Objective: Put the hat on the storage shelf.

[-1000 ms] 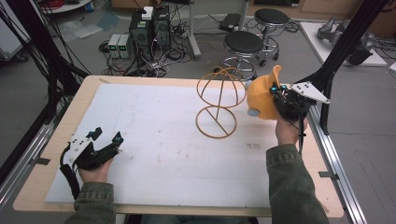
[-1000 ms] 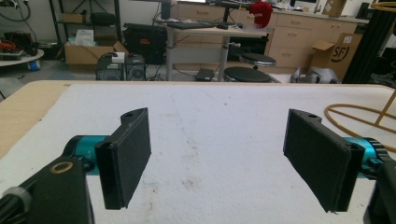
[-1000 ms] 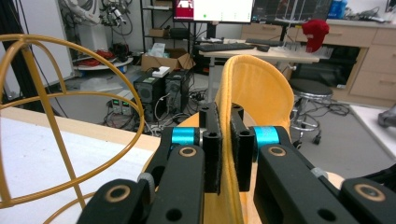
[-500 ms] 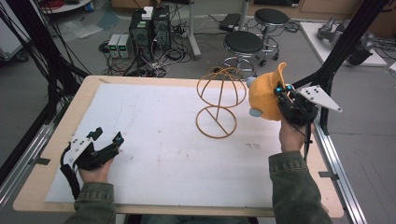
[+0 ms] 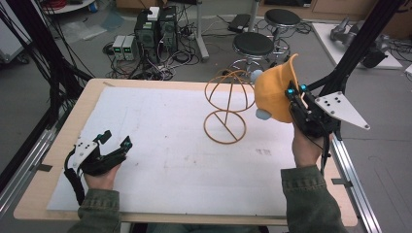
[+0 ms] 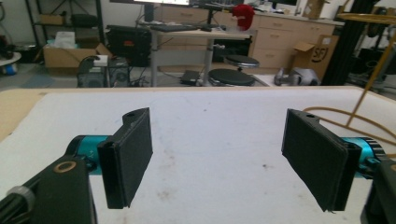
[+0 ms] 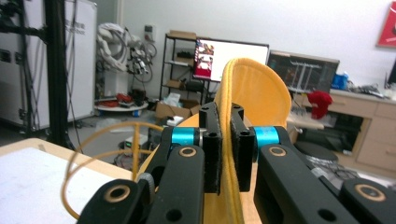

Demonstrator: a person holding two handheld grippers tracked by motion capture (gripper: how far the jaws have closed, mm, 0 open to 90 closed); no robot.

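My right gripper (image 5: 293,99) is raised over the table's right side, shut on an orange cap (image 5: 275,92) by its edge. In the right gripper view the cap's rim (image 7: 226,126) is pinched between the two black pads. Just left of the cap stands a gold wire stand (image 5: 227,106) with a round base and a globe-shaped top, also visible at the left of the right gripper view (image 7: 107,158). My left gripper (image 5: 114,145) rests low on the white table cover near the front left; its jaws stand wide apart (image 6: 217,158) with nothing between them.
The white cover lies on a wooden table (image 5: 63,141) with black frame posts (image 5: 359,43) at the right and left. Behind the table are two black stools (image 5: 252,46), computer boxes and cables on the floor.
My right gripper has lifted the orange cap higher and carried it a little toward the wire stand's top. The left gripper has stayed where it was.
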